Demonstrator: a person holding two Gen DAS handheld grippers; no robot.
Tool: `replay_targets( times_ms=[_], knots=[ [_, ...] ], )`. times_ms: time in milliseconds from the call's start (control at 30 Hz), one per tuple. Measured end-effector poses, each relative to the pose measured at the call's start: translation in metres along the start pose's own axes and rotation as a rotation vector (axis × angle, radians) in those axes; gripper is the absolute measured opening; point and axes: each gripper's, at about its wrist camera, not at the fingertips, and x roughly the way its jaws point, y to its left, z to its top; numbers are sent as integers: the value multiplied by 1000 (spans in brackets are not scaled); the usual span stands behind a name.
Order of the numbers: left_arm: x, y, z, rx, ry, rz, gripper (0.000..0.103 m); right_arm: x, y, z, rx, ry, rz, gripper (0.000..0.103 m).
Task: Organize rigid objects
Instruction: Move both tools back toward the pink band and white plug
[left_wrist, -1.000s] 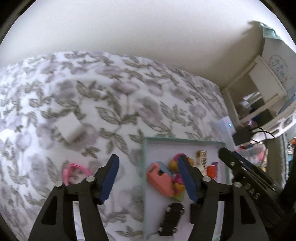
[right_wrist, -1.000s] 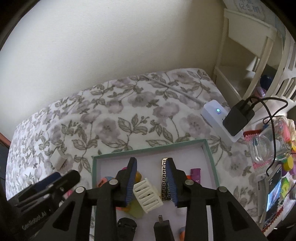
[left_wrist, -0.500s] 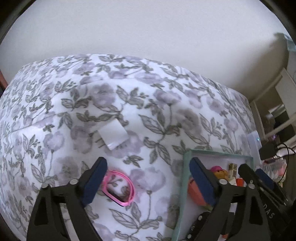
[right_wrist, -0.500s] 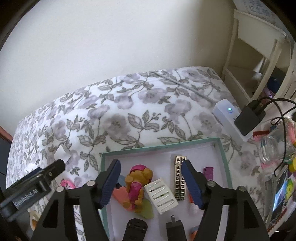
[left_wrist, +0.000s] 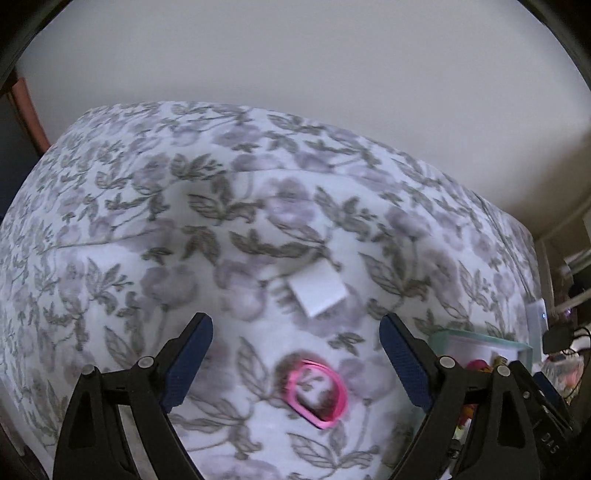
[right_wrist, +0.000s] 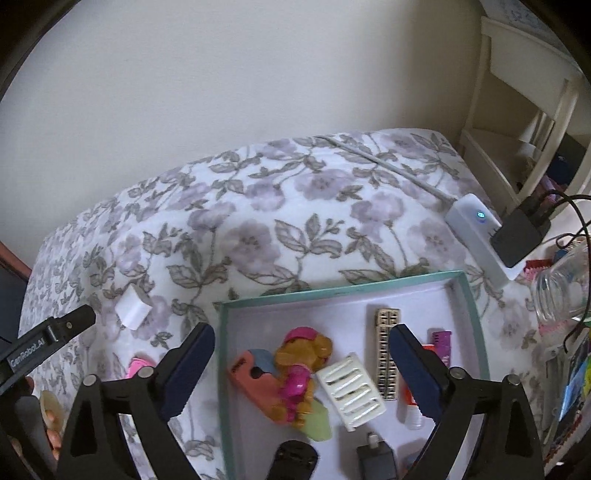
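the left claw (left_wrist: 295, 350) is held spread over a pink ring (left_wrist: 318, 394) on the floral bedspread (left_wrist: 221, 221), left of the teal tray (right_wrist: 476, 317). the right claw (right_wrist: 301, 363), its jaws just opened (nothing gripped), is poised above the white comb (right_wrist: 351, 391) inside that tray.

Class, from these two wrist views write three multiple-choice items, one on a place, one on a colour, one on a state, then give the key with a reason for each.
1. Where is the pink ring?
A. in the teal-rimmed box
B. on the floral cover, outside the box
C. on the white shelf

2. What colour is the slatted piece in the box?
A. cream white
B. black
C. purple

3. How does the right gripper stand?
A. shut on the dog figure
B. shut on nothing
C. open, holding nothing

Key: B, the ring lies on the cover beside the box; A, its slats are pale; C, both pads stand wide apart, clear of the dog figure.
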Motion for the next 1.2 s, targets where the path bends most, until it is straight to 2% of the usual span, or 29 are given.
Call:
replay_targets(
  times_ms=[233,500,767,1200],
  knots=[
    [4,36,7,-56,17,46,92,2,33,-2,-52,-4,54,97],
    [10,56,10,-46,27,122,92,17,87,-17,-186,27,66,97],
    [19,70,9,-28,58,162,92,34,123,-34,-263,69,94,97],
    [36,93,9,-54,109,167,92,64,153,-57,-326,159,135,97]
  ],
)
